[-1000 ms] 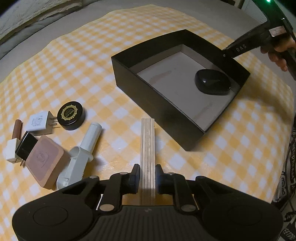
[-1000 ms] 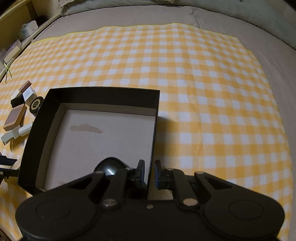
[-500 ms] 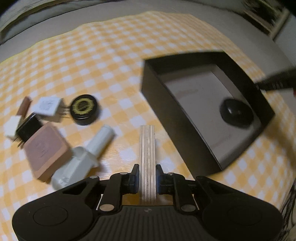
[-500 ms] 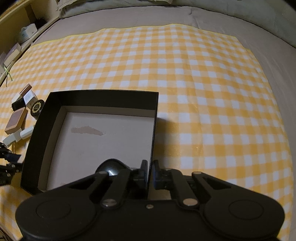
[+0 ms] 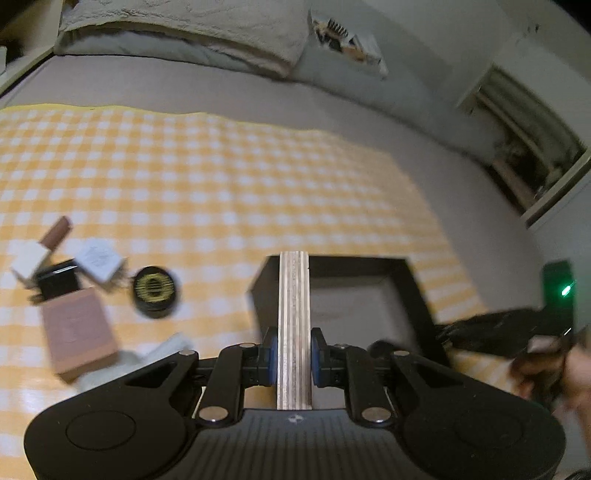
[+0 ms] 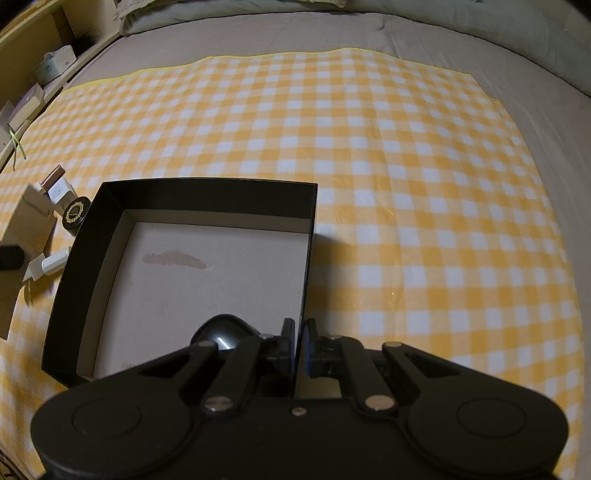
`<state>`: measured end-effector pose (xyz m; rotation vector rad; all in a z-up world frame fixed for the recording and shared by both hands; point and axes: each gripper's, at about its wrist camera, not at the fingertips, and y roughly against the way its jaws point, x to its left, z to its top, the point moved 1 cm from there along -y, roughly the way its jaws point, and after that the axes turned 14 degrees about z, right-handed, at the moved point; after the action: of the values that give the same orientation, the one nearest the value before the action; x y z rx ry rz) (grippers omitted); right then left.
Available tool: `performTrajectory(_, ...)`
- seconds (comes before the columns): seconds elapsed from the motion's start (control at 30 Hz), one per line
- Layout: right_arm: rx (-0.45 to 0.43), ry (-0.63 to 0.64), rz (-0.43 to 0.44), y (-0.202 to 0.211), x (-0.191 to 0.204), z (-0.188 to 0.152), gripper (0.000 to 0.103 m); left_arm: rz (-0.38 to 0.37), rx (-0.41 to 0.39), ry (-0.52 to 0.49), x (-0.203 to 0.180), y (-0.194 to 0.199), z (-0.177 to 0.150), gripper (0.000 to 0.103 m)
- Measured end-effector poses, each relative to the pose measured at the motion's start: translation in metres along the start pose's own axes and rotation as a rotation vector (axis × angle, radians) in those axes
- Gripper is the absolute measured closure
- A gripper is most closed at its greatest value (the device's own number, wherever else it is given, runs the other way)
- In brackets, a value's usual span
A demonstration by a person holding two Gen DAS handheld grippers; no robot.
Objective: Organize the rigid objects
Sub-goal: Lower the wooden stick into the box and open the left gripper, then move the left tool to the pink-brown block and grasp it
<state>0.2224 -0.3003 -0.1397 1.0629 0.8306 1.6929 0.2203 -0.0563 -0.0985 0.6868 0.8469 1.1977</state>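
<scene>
One thing sits in the black box so far: a dark rounded object lying on the pale floor of the box near its close right corner. A second is on its way. The left gripper has its jaws clamped on a strip of plywood, edge up, and holds it off the checked cloth at the box's left wall; I judge it close to going in, but not yet released. The right gripper has its jaws pinched nearly closed on the box's right wall, steadying it, as far as I can tell.

The rest of the job lies outside the box, to its left on the cloth spread over the bed. There I count a round black tin with a gold top, a pinkish-brown flat case, a white plug adapter, a small black block, a white cube, a slim brown stick, and a white tube-like piece just beside the box's left wall. The left view is blurred, so finer detail escapes me. By my count the sorting is early: one in, one in hand, about seven waiting.
</scene>
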Motion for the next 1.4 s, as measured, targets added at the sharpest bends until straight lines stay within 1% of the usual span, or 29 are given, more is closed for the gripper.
performTrajectory(0.1,0.001,0.003,-0.001,0.000,0.001,0.000,0.098,-0.025,0.004,0.047,-0.020,-0.005,0.000,0.085)
performTrajectory(0.17,0.000,0.003,-0.003,-0.001,0.001,-0.001,0.098,-0.012,0.017,0.061,-0.034,-0.011,-0.003,0.085)
performTrajectory(0.3,0.001,0.004,-0.004,-0.001,0.001,-0.001,0.098,0.055,0.020,0.061,-0.055,-0.023,-0.010,0.085)
performTrajectory(0.37,0.001,0.003,-0.004,-0.002,0.000,0.000,0.098,0.105,0.004,0.070,-0.060,-0.027,-0.013,0.085)
performTrajectory(0.47,0.002,0.009,-0.007,-0.001,0.001,-0.001,0.098,0.164,-0.029,0.083,-0.059,-0.030,-0.014,0.085)
performTrajectory(0.53,0.002,0.013,-0.008,0.000,0.001,-0.001,0.098,0.195,-0.049,0.068,-0.060,-0.029,-0.014,0.085)
performTrajectory(0.67,0.002,0.013,-0.008,0.000,0.003,-0.001,0.098,0.238,-0.059,0.039,-0.058,-0.030,-0.016,0.083)
performTrajectory(0.73,0.002,0.013,-0.009,0.001,0.002,-0.001,0.098,0.242,-0.060,0.031,-0.057,-0.031,-0.017,0.082)
performTrajectory(0.83,0.001,0.012,-0.011,0.001,0.002,0.000,0.098,0.230,-0.041,0.028,-0.055,-0.032,-0.020,0.082)
performTrajectory(0.93,0.001,0.013,-0.016,0.000,0.004,0.000,0.097,0.231,-0.038,0.017,-0.055,-0.031,-0.022,0.078)
performTrajectory(1.1,0.001,0.018,-0.017,0.002,0.005,0.000,0.098,0.235,-0.025,0.017,-0.052,-0.030,-0.023,0.074)
performTrajectory(1.17,0.001,0.019,-0.017,0.002,0.005,0.000,0.098,0.235,-0.021,0.014,-0.052,-0.029,-0.024,0.064)
performTrajectory(1.2,0.001,0.019,-0.017,0.003,0.005,0.001,0.098,0.232,-0.016,0.009,-0.052,-0.029,-0.024,0.062)
performTrajectory(1.27,0.000,0.017,-0.017,0.002,0.004,0.001,0.098,0.231,-0.007,0.002,-0.053,-0.028,-0.026,0.053)
performTrajectory(1.3,0.001,0.017,-0.018,0.003,0.004,0.001,0.098,0.229,-0.003,-0.004,-0.054,-0.028,-0.026,0.050)
performTrajectory(1.37,0.001,0.021,-0.019,0.003,0.004,0.002,0.098,0.222,0.004,-0.015,-0.056,-0.026,-0.028,0.036)
performTrajectory(1.4,0.002,0.024,-0.021,0.003,0.004,0.001,0.098,0.219,0.005,-0.020,-0.057,-0.025,-0.029,0.033)
